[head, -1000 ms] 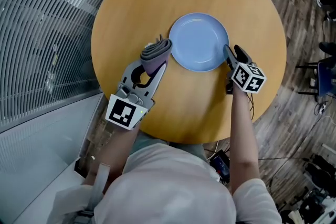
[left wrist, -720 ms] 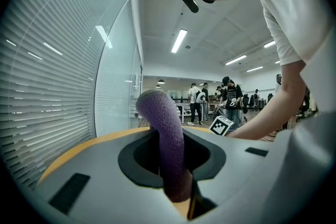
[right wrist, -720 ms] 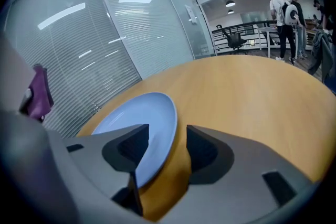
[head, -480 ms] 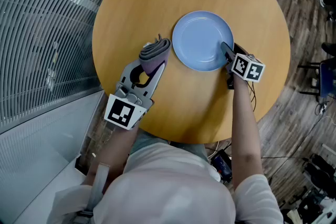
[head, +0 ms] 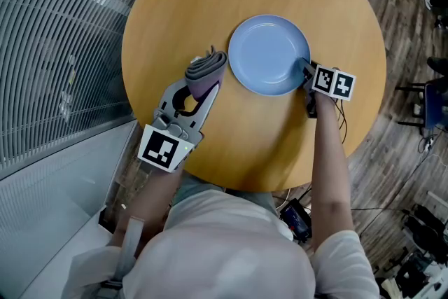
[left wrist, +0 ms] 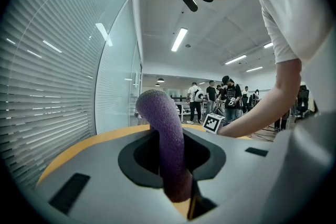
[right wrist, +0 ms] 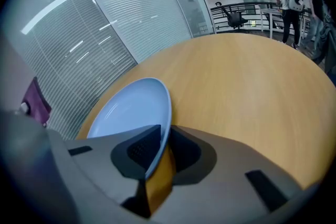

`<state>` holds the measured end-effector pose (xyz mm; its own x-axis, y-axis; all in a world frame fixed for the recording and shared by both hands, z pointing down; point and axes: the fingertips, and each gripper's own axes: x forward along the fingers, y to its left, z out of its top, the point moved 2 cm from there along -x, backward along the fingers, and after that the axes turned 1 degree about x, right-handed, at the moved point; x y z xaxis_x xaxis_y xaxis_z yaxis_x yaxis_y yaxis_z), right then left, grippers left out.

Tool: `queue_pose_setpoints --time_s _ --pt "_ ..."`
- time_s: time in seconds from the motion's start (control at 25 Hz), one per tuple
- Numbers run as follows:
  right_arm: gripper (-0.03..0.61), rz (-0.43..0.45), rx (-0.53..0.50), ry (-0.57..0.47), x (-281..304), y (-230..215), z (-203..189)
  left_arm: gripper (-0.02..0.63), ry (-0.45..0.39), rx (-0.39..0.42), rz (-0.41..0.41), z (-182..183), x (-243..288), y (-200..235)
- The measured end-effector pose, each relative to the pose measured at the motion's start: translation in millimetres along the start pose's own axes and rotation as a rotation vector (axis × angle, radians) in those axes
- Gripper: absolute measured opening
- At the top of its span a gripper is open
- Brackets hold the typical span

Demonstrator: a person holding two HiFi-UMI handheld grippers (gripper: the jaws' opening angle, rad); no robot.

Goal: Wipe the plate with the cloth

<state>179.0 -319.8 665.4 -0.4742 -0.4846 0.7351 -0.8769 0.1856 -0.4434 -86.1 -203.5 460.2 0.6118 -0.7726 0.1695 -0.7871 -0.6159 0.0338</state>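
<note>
Square markers (head: 166, 149) top the left claw (head: 207, 80) and right claw (head: 306, 71).

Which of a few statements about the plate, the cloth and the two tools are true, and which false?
1. The blue plate lies on a round wooden table. True.
2. The cloth is spread over the plate. False: the left tool grips it, bunched, beside the plate.
3. The right tool has the plate's rim between its jaws. True; they have just been closing on it.
4. Food covers the plate. False: it is bare.
</note>
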Motion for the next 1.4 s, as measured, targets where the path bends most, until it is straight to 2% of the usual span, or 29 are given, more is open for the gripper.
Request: queue_pose_setpoints --time_s 0.16,0.32,0.48,0.68,0.92,1.04,1.4 --pt "0.063 0.032 0.026 -0.003 -1.9 2.0 -0.5 0.077 0.003 0.0 -0.003 -0.6 0.0 0.6" --pt "0.041 0.081 0.05 -0.096 -14.5 8.3 6.1 0.077 0.004 -0.007 -0.007 1.5 -0.8 -0.3" --pt "0.032 0.097 0.023 -0.163 -30.6 22.5 17.3 0.077 -0.001 -0.006 -0.008 5.3 -1.0 -0.3" --pt "0.032 0.095 -0.017 -0.187 -45.5 34.6 22.0 0.077 -0.01 0.0 -0.016 9.5 -0.9 -2.2" --pt "0.032 0.118 -0.006 -0.213 -60.2 48.8 18.5 0.077 -0.032 0.034 -0.032 14.4 -2.0 -3.0" --pt "0.032 0.133 -0.004 -0.225 -67.3 55.9 18.4 0.077 -0.031 0.02 -0.029 16.6 -2.9 -3.6" --pt "0.032 0.138 -0.042 -0.281 -101.5 69.3 33.2 0.077 -0.045 0.09 -0.038 32.1 -8.0 -8.6"
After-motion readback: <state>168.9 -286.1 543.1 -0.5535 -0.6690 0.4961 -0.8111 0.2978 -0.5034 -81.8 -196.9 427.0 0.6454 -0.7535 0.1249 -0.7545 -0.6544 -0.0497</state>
